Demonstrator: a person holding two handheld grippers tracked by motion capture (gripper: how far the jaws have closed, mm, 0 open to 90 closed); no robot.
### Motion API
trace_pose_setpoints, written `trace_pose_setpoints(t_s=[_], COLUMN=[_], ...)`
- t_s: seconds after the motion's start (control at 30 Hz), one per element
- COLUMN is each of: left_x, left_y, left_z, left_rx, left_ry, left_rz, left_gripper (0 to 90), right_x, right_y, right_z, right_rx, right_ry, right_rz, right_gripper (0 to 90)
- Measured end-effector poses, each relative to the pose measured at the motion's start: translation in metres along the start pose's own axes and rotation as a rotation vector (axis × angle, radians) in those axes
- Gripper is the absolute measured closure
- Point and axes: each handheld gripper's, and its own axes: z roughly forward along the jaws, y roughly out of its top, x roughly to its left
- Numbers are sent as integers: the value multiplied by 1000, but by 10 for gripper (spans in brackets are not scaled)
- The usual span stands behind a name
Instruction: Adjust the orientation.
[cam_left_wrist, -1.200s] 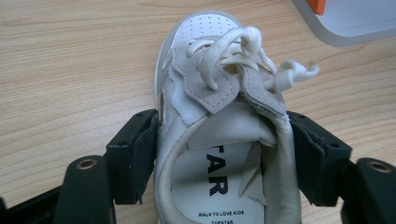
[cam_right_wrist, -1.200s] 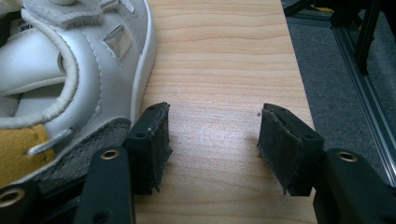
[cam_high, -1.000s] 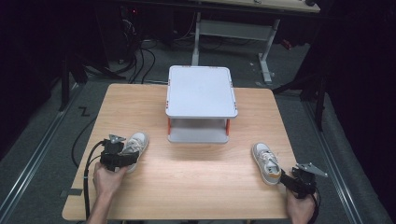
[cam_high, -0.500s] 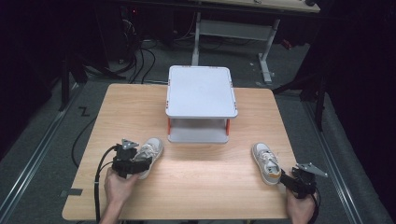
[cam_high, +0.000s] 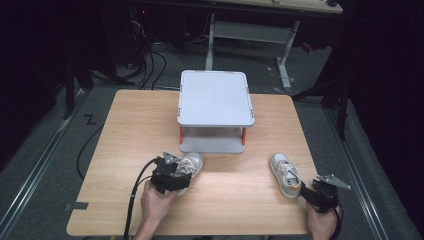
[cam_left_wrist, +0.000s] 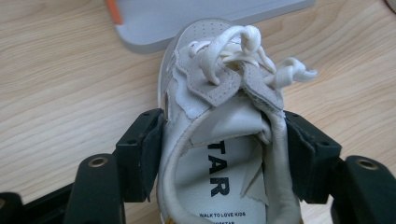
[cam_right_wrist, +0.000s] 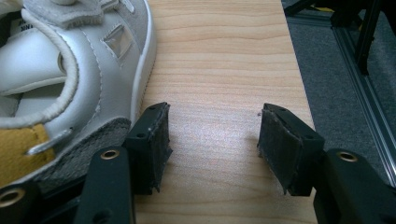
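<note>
My left gripper (cam_high: 176, 175) is shut on a small white lace-up shoe (cam_high: 190, 164), just in front of the grey stand's left corner. In the left gripper view its pads (cam_left_wrist: 142, 154) press both sides of the shoe's (cam_left_wrist: 219, 112) heel collar, toe pointing at the stand's lower shelf (cam_left_wrist: 154, 23). A second white shoe (cam_high: 284, 172) with a yellow heel lining lies at the front right of the table. My right gripper (cam_high: 309, 192) rests just behind its heel, to the right. Its jaws (cam_right_wrist: 212, 144) stand open over bare wood, the shoe (cam_right_wrist: 70, 70) lying outside the left jaw.
A grey two-level stand (cam_high: 215, 97) with orange posts occupies the back middle of the wooden table (cam_high: 135, 125). The table's right edge (cam_right_wrist: 299, 88) runs close beside my right gripper, with dark floor and rails beyond. A black cable (cam_high: 132, 200) trails off the left gripper.
My left hand has carried the white shoe to the right, from the front left of the table to just before the stand. The right hand and its shoe have stayed put.
</note>
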Motion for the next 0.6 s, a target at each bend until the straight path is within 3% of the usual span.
trace_pose_setpoints(t_s=[0.2,0.6], left_x=[-20,-37], left_y=[7,9], left_z=[10,23], left_rx=[5,3], left_ry=[21,52], left_rz=[16,23], left_gripper=[357,346], right_x=[0,0], right_y=[0,0], right_z=[0,0], right_rx=[1,0], right_ry=[0,1], right_rz=[2,-1], right_gripper=[430,430])
